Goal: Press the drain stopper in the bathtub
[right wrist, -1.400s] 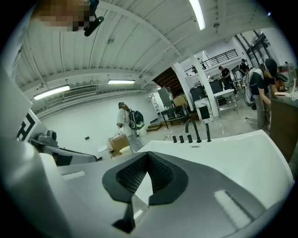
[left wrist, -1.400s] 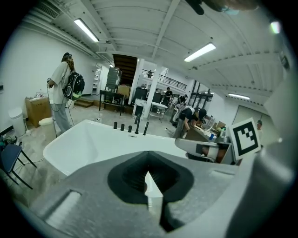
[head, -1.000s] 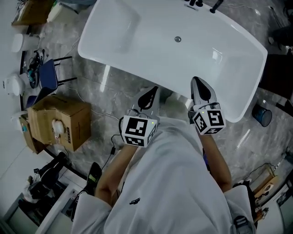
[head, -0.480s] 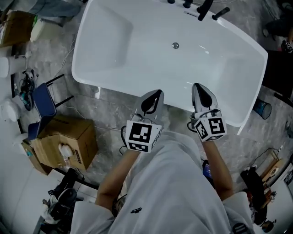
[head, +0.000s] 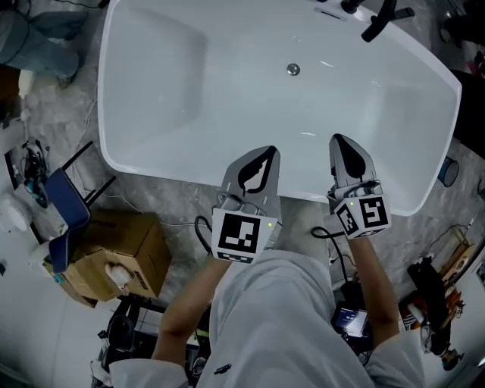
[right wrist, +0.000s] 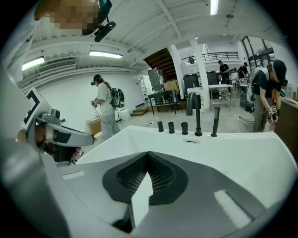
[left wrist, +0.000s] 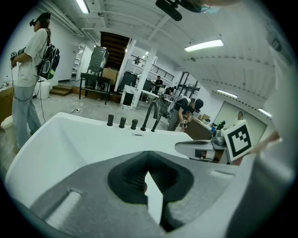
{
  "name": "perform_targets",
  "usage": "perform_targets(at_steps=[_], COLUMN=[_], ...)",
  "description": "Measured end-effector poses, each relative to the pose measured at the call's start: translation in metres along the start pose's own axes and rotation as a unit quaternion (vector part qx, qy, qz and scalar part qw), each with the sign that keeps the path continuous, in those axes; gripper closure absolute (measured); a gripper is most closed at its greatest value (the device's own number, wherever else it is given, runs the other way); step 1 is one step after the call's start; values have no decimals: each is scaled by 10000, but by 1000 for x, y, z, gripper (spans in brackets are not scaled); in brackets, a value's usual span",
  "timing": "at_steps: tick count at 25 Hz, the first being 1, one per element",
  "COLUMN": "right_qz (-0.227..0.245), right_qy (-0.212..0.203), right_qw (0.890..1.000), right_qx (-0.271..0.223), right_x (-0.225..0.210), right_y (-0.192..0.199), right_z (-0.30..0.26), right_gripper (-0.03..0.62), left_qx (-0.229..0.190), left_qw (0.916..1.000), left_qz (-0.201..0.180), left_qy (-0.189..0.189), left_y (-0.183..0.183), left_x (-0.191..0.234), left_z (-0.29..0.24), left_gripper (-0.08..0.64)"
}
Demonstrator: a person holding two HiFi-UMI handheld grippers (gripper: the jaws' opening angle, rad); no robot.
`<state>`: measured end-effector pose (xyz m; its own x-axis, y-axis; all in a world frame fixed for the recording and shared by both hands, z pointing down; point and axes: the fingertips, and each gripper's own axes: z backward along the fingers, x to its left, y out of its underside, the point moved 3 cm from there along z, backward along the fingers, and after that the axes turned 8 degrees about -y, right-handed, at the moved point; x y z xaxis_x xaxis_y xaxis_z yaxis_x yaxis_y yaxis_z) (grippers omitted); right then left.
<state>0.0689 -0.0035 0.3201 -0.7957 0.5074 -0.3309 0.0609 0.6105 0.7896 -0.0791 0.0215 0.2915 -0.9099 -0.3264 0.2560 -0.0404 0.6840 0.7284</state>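
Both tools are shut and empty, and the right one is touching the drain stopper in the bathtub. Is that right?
No. The left tool and right tool are shut and empty, but the right one is not touching the drain stopper. The head view shows it over the near rim of the bathtub, apart from the stopper on the tub floor.

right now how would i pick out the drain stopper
Find the big white bathtub. On its floor, near the black taps on the far rim, sits the drain stopper: the only small round grey disc on the white.
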Motion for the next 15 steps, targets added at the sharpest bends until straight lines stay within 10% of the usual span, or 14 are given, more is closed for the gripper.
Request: perform_targets(at_steps=[15], right_qz=[184], right_qy=[-314], right_qw=[9991], right_qx=[207], right_x=[-70], right_y=[87], right_z=[-110], right_gripper=[589], left_qx=[-127], left_qw=[9995], left_qz=[279], left_qy=[-115], left_y=[102], left_x=[32], left_z=[-132], left_gripper=[561])
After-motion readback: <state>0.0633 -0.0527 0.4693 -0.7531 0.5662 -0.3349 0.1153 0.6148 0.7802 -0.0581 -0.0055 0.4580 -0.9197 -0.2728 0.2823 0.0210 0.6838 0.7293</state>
